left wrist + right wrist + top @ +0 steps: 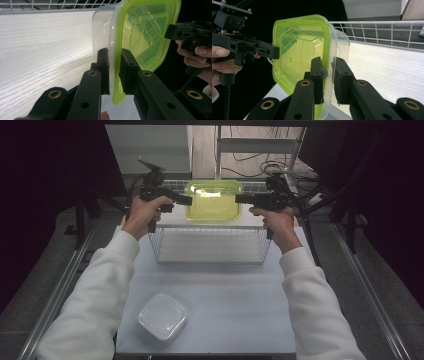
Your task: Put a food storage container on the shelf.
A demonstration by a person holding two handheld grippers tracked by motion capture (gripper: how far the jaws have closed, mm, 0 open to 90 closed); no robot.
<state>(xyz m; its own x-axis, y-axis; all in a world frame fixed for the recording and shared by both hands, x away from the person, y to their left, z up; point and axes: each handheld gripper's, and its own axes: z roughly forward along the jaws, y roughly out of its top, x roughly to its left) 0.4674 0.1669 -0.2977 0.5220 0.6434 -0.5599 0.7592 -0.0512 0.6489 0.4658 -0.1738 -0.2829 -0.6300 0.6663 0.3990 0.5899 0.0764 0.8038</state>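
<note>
High view: left gripper and right gripper each pinch the green-lidded container rim — keep both level over the wire basket.

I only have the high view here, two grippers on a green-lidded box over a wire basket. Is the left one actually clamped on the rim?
Observer: Yes. In the left gripper view the left gripper has one jaw on either side of the green lid, at its edge, pressing on it.
Operator: And the right one?
Observer: The same. The right gripper pinches the opposite rim of the box, lid side and clear wall between the jaws.
Operator: Anything in the box?
Observer: It looks empty; through the lid I see only basket wire and reflections.
</note>
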